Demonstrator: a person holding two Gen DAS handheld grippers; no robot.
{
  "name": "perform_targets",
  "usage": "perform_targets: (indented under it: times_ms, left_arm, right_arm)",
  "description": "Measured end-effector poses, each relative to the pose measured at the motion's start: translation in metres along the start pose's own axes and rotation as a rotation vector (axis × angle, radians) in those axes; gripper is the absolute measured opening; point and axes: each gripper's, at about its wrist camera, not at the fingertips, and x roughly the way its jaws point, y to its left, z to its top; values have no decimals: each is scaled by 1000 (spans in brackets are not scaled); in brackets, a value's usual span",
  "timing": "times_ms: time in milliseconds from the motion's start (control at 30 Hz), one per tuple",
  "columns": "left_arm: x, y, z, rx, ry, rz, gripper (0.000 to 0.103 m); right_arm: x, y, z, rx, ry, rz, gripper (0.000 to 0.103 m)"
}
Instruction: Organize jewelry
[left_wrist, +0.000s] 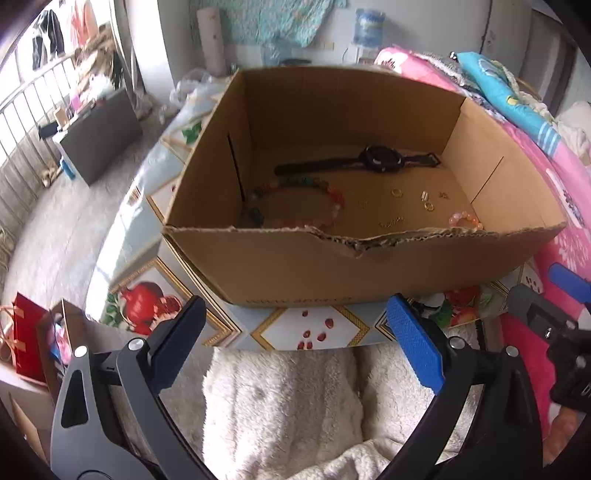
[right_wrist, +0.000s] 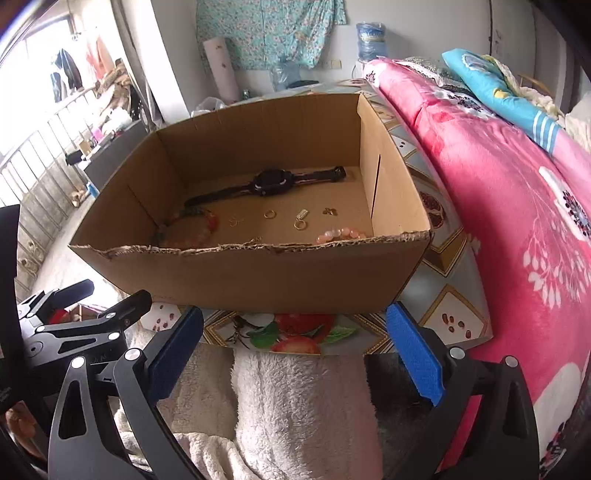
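An open cardboard box (left_wrist: 288, 266) (right_wrist: 240, 277) stands on a fruit-patterned board. Inside lie a black watch (left_wrist: 380, 159) (right_wrist: 271, 181), a multicoloured bead bracelet (left_wrist: 295, 201) (right_wrist: 188, 229), a pink bead bracelet (left_wrist: 465, 220) (right_wrist: 341, 234), gold rings (left_wrist: 396, 192) (right_wrist: 270, 213) and small gold pieces (right_wrist: 300, 219). My left gripper (left_wrist: 295, 321) is open and empty, just before the box's near wall. My right gripper (right_wrist: 295, 328) is open and empty, also short of the near wall. The right gripper shows at the right edge of the left wrist view (left_wrist: 554, 325).
The patterned board (left_wrist: 317, 332) (right_wrist: 443, 295) rests over a white fleece blanket (left_wrist: 288, 406) (right_wrist: 295, 406). A pink floral quilt (right_wrist: 517, 221) rises right of the box. A red gift bag (left_wrist: 29, 339) stands low at the left. A railing and floor lie far left.
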Motion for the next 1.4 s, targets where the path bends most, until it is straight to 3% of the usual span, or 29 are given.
perform_targets:
  times_ms: [400, 1400]
  left_arm:
    - [13, -3, 2, -16, 71, -19, 95]
    - [22, 1, 7, -23, 93, -8, 94]
  right_arm:
    - [23, 7, 5, -14, 66, -52, 96]
    - [34, 9, 8, -4, 105, -65, 96]
